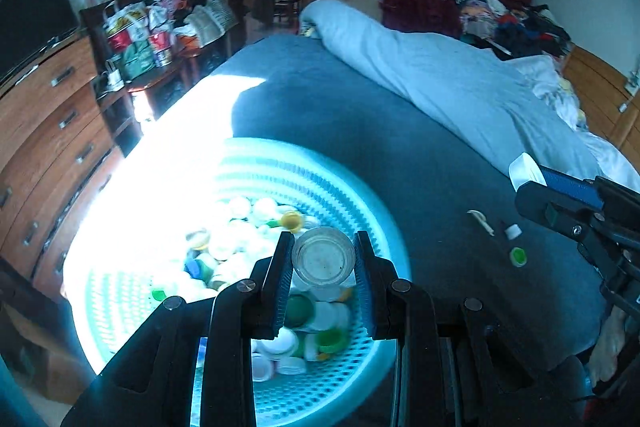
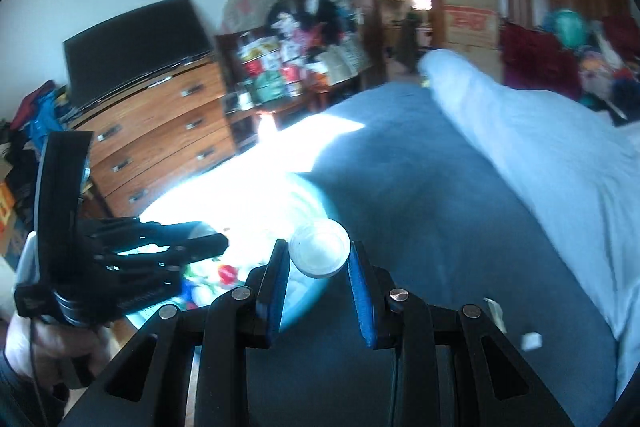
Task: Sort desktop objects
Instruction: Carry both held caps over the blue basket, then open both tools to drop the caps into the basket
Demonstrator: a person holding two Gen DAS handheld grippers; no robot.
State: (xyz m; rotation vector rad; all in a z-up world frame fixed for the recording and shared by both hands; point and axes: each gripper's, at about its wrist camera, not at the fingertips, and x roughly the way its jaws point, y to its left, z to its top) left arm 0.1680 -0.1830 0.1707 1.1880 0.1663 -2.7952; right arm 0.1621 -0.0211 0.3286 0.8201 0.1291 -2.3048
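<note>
Pinched between the left gripper [image 1: 323, 259] pads, a clear cap [image 1: 323, 255] hangs over the teal basket [image 1: 360, 195] of caps. Only the right wrist view shows the right gripper [image 2: 319, 263] clamping a white cap [image 2: 319, 253] face-on.

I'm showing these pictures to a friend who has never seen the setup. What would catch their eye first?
Probably the teal basket, glaring in sunlight at the near edge of the dark blue bed and heaped with bottle caps. Next, the left gripper pinching a clear round cap above that heap, and the right gripper gripping a white cap beside the basket.
</note>
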